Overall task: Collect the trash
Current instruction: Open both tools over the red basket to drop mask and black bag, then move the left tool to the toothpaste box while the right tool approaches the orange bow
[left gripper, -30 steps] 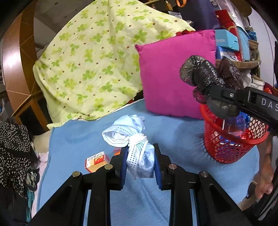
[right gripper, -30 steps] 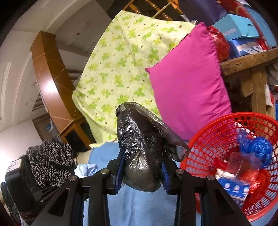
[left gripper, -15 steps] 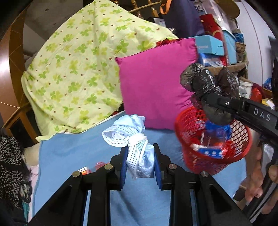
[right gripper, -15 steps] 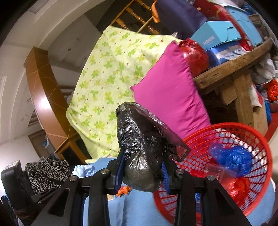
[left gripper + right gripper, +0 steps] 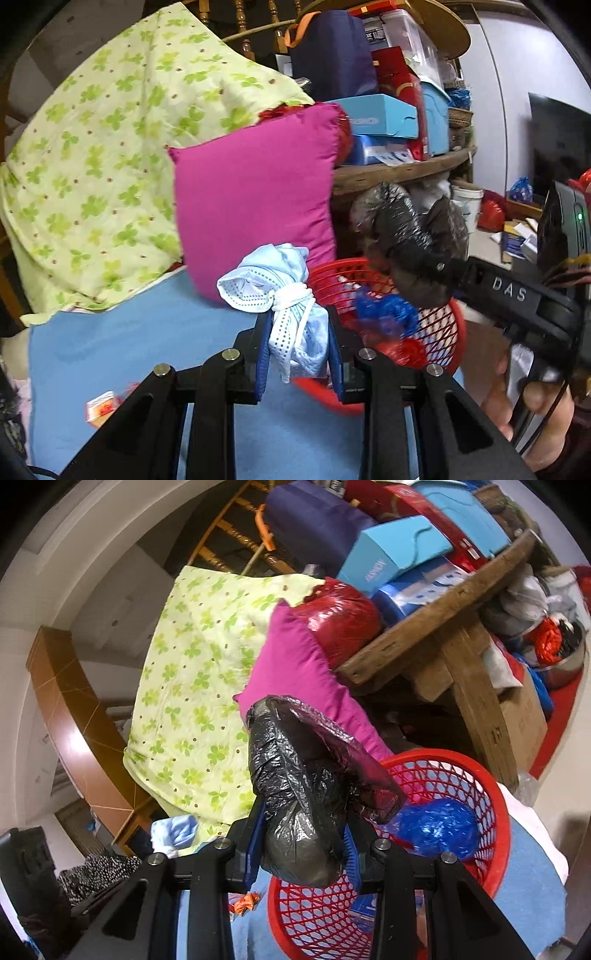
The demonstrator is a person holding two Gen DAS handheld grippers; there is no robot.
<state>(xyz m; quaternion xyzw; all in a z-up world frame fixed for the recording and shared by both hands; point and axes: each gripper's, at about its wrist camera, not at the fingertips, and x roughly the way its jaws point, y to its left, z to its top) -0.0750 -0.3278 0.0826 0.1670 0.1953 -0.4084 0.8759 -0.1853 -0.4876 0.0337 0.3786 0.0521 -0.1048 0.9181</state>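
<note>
My left gripper (image 5: 297, 347) is shut on a knotted light-blue face mask bundle (image 5: 284, 295), held just left of the red mesh basket (image 5: 443, 332). My right gripper (image 5: 301, 845) is shut on a crumpled black plastic bag (image 5: 295, 794) and holds it over the near rim of the basket (image 5: 495, 812). The black bag also shows in the left wrist view (image 5: 410, 240), above the basket. The basket holds a blue plastic bag (image 5: 436, 827) and red scraps.
A blue sheet (image 5: 129, 343) covers the surface, with a small orange-and-white box (image 5: 101, 404) on it at the left. A magenta pillow (image 5: 255, 199) and a green-patterned quilt (image 5: 92, 155) lean behind. A cluttered wooden shelf (image 5: 443, 627) stands behind the basket.
Both grippers have moved toward the basket. The basket now sits right behind the mask bundle and under the black bag. Both grips are unchanged.
</note>
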